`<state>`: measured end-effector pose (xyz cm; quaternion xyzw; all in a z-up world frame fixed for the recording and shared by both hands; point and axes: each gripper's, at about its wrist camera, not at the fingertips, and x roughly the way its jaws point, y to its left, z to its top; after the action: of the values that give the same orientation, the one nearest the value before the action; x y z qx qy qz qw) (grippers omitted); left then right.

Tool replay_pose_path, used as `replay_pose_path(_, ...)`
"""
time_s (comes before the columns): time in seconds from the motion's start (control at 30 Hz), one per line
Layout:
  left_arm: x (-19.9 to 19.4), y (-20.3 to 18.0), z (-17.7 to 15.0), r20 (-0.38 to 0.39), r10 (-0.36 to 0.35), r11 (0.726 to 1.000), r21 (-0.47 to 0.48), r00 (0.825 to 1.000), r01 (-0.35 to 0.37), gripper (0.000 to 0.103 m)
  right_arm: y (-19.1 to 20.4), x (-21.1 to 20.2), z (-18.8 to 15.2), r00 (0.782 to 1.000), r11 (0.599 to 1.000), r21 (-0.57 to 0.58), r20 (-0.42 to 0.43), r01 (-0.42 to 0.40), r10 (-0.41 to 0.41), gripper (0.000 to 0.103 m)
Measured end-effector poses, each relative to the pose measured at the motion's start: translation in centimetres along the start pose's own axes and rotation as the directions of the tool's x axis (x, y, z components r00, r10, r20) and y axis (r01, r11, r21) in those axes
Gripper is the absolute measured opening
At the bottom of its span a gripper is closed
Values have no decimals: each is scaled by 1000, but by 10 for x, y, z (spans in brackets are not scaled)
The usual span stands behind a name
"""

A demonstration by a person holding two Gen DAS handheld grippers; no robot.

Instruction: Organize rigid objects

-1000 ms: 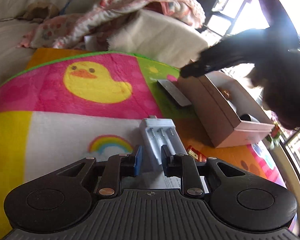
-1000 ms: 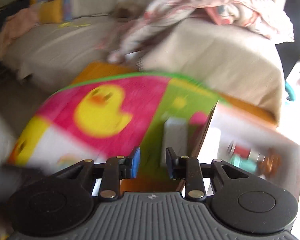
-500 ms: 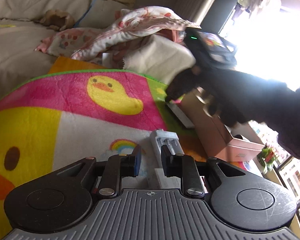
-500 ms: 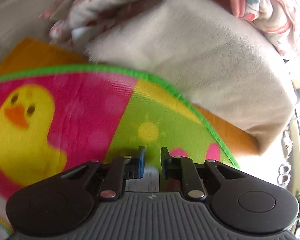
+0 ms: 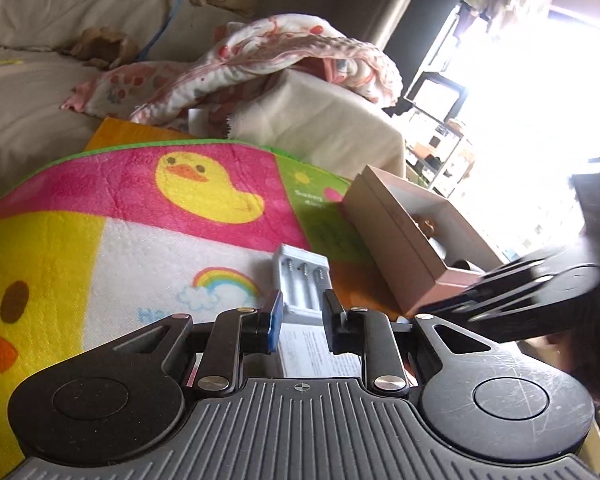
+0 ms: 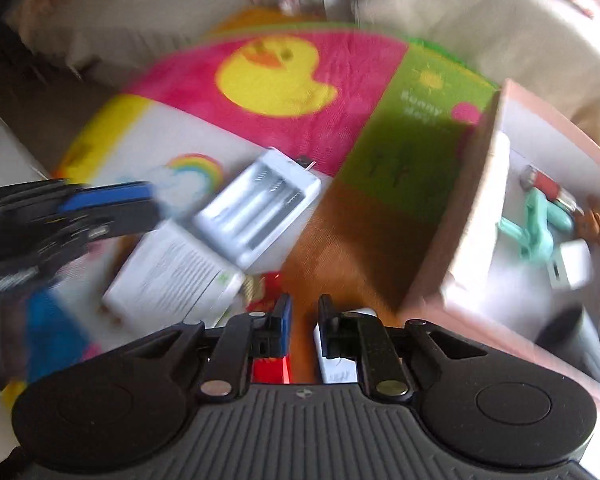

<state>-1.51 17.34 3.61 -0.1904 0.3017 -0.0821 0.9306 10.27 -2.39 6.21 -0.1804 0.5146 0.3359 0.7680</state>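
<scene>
A white battery charger lies on the duck-print blanket, just ahead of my open, empty left gripper. It also shows in the right wrist view, resting partly on a white printed box. A pink cardboard box stands open to the right; in the right wrist view the box holds a red-and-silver item, a teal piece and a white plug. My right gripper is open and empty above an orange patch, with a red item and a white item below it.
A beige sofa with a floral blanket lies behind the mat. A bright window and shelves are at the right. The left gripper's blue-padded finger shows blurred at the left of the right wrist view.
The right gripper pulled back from the far green corner to the near side by the pink box. The grey slab beside the box is gone from view. The left gripper rose slightly.
</scene>
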Motion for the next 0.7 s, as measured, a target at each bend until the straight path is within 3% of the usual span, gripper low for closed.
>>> replay_pose_path(0.1, 0, -5, -5, 2, 42, 999, -4, 999, -42, 24, -21, -45, -40, 983, 998, 39, 177, 49, -55, 40)
replay_pose_path(0.17, -1, -3, -10, 11, 69, 997, -44, 998, -69, 24, -47, -72, -68, 949, 986, 128, 283, 103, -136, 66)
replay_pose_path(0.2, -1, -1, -12, 14, 82, 994, -67, 997, -81, 24, -59, -81, -83, 926, 974, 178, 326, 138, -191, 69)
replay_pose_path(0.27, 0, 1, -17, 27, 93, 991, -97, 995, -90, 24, -84, -94, -109, 869, 939, 278, 390, 204, -304, 70)
replay_pose_path(0.33, 3, 1, -22, 42, 100, 990, -107, 994, -95, 24, -109, -98, -131, 827, 913, 356, 439, 200, -353, 73)
replay_pose_path(0.47, 16, 4, -19, 55, 87, 990, -114, 995, -80, 24, -131, -80, -143, 805, 929, 348, 513, 122, -298, 73)
replay_pose_path(0.57, 32, 13, -2, 5, 64, 989, -131, 998, -62, 24, -131, -69, -135, 778, 936, 341, 565, 83, -275, 78)
replay_pose_path(0.7, 51, 16, 12, -49, 91, 986, -135, 995, -97, 24, -124, -58, -112, 780, 958, 285, 607, -37, -150, 78)
